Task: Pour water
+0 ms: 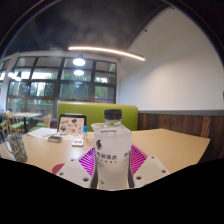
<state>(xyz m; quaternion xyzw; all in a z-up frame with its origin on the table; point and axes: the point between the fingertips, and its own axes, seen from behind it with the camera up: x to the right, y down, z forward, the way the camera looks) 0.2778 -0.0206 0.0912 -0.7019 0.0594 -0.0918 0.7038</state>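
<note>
In the gripper view, the lower part of the bottle [111,152] was cut off by the dark lower border, so its base and whatever it rested on could not be seen. The print on its pink label was too small to be read. The gripper [111,165] was seen closed on the bottle, whose sides were pressed by the two pads [87,160] at label height. The bottle was held upright between the fingers, its white cap on top. Beyond it a wooden table [170,145] was spread out. On the table to the left, a small framed card [71,125] was stood, with a red object [77,141] lying near it. Behind the table a green bench [85,110] was set under large windows [45,85].
</note>
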